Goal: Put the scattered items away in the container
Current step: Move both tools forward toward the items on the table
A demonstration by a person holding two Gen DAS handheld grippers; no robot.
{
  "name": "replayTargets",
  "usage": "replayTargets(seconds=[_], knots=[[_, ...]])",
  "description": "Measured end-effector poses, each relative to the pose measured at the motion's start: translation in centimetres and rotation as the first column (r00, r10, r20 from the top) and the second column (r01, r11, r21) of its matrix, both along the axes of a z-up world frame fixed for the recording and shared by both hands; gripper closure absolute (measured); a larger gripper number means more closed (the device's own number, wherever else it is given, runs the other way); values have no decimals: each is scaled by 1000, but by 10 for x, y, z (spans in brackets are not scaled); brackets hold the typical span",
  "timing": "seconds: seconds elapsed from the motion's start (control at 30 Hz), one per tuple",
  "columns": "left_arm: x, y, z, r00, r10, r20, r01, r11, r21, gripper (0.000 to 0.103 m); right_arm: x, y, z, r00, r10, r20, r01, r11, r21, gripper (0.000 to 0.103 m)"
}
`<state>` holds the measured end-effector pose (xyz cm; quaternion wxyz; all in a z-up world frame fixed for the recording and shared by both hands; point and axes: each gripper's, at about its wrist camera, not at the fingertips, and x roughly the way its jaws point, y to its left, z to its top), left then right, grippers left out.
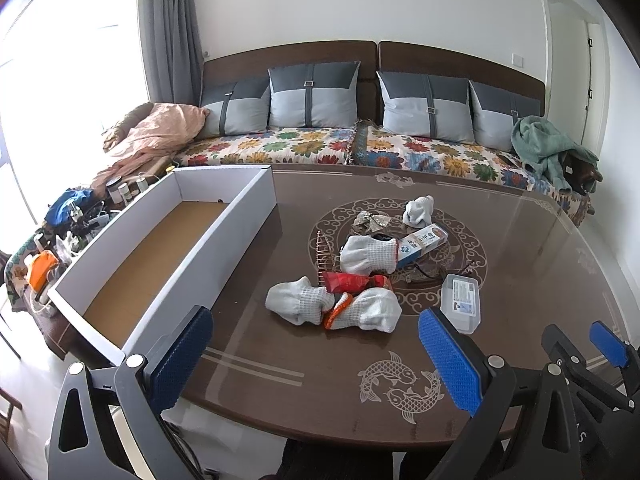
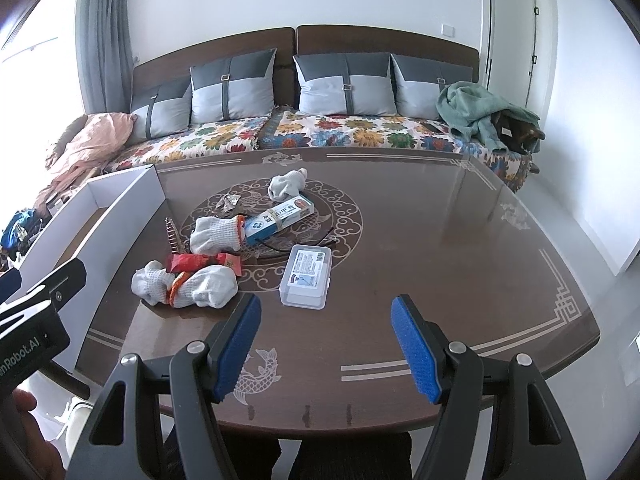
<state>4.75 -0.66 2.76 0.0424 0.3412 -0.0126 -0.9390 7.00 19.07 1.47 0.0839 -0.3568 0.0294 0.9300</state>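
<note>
Left gripper and right gripper: both wide, empty. Gloves, plastic case lie beside the box; we fear snagging neighbours (pile overlaps).

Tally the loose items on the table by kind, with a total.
White knit gloves with orange cuffs: 3
White sock: 1
Toothpaste box: 1
Clear plastic case: 1
Red snack packet: 1
Crumpled foil wrapper: 1
Small wooden rack: 1
Total: 9
</note>
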Motion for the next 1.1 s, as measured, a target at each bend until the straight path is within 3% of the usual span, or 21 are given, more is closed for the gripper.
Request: replayTargets(seconds=[0.73,0.93,1.1], knots=[[-26,-29,-42,994,37,102,-44,997,67,0,-21,-24,-26,995,46,87,-50,998,43,34],[-39,-24,-83,985,23,169,-32,998,54,0,-30,-17,-49,992,47,120,-49,999,18,34],[-49,-14,-125,971,-14,237,5,999,42,0,-38,3,-93,986,12,169,-14,1000,8,34]])
